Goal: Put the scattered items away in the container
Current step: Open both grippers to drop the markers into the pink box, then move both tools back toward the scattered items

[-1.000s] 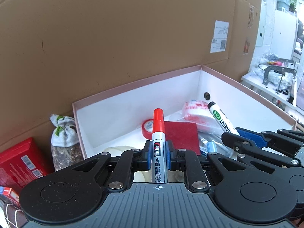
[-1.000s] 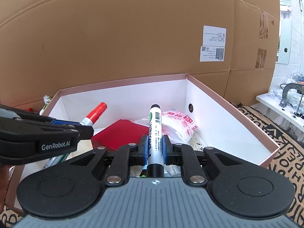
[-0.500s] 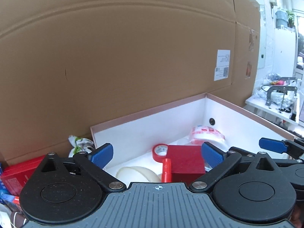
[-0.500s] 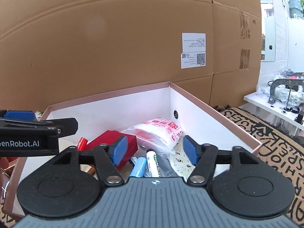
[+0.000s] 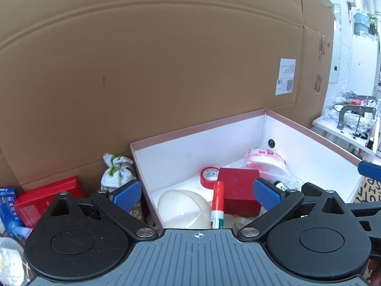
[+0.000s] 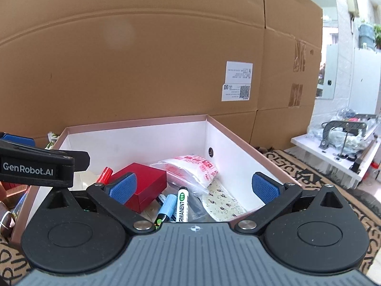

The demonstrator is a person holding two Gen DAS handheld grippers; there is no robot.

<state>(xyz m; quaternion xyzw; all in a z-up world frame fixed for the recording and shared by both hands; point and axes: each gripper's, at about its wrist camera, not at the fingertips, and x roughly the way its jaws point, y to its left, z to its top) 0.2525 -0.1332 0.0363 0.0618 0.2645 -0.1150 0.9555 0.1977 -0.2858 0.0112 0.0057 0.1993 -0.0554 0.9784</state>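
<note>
left gripper wide, empty | red marker released, now lying in box between fingers | right gripper wide | green marker dropped too

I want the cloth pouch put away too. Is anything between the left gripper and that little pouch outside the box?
Nothing visible blocks it. The left gripper is open, and the cloth pouch sits just outside the box's left wall, right behind the gripper's left finger. To go in, the pouch must be lifted over that wall.
</note>
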